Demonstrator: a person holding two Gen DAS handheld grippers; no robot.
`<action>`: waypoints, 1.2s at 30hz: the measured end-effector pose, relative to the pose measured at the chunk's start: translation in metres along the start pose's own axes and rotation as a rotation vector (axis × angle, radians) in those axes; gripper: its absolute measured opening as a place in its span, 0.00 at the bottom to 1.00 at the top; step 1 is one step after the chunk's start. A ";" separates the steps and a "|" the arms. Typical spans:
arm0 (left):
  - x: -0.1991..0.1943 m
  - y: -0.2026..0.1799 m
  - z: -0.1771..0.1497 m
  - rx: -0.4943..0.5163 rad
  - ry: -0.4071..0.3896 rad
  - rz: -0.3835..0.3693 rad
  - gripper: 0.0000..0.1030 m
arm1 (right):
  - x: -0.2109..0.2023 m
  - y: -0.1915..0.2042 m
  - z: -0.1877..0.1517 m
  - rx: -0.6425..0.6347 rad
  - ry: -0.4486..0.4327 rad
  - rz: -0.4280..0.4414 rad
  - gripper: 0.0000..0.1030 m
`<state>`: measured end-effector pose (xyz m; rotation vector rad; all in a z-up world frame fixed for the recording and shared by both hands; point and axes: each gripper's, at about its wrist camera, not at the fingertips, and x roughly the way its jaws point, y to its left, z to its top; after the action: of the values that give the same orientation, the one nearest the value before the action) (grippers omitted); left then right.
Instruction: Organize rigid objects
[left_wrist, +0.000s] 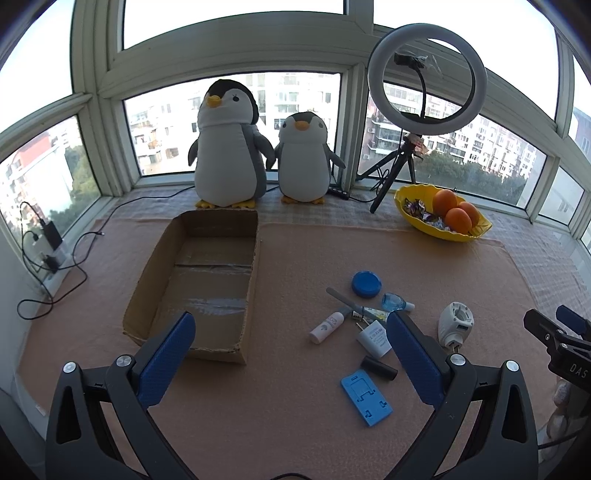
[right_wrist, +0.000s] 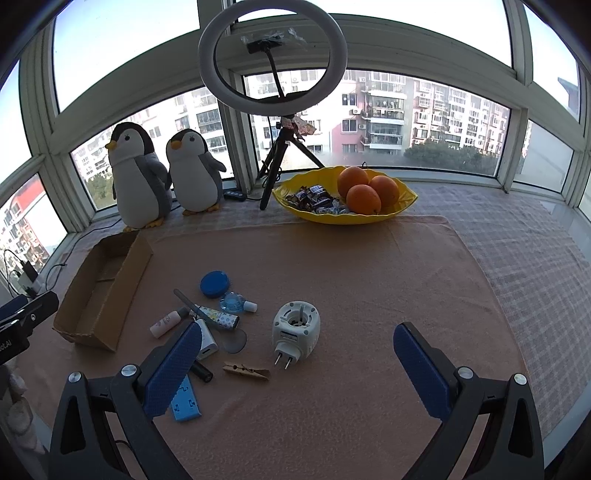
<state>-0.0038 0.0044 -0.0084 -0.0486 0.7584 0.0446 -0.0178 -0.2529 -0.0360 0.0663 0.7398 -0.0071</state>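
Observation:
An open cardboard box (left_wrist: 159, 273) (right_wrist: 92, 295) lies empty on the pink mat. Right of it sits a cluster of small items: a blue round lid (left_wrist: 366, 283) (right_wrist: 214, 283), a white tube (left_wrist: 330, 325) (right_wrist: 166, 323), a white charger (left_wrist: 373, 338), a black cylinder (left_wrist: 378, 368), a blue phone stand (left_wrist: 365, 398) (right_wrist: 184, 402), a white plug-in device (left_wrist: 455, 325) (right_wrist: 295, 326) and a wooden clothespin (right_wrist: 245, 370). My left gripper (left_wrist: 291, 354) hovers open near the box's front right corner. My right gripper (right_wrist: 297, 365) hovers open over the plug-in device and clothespin.
Two plush penguins (left_wrist: 229, 144) (left_wrist: 303, 158) stand at the window. A ring light on a tripod (left_wrist: 426, 79) and a yellow bowl (left_wrist: 476, 230) of oranges and sweets sit at the back right. Cables and a charger (left_wrist: 51, 240) lie at the left edge.

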 end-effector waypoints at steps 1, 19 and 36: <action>0.000 0.000 0.000 -0.001 0.001 0.000 1.00 | 0.000 0.000 0.000 0.000 0.001 0.000 1.00; 0.000 0.001 -0.002 0.003 -0.002 0.001 1.00 | 0.002 -0.001 -0.002 0.016 0.013 0.011 1.00; 0.000 0.001 -0.002 0.001 -0.001 0.003 1.00 | 0.006 -0.003 -0.002 0.022 0.026 0.024 1.00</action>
<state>-0.0050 0.0053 -0.0096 -0.0462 0.7580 0.0472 -0.0152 -0.2555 -0.0419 0.0967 0.7652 0.0081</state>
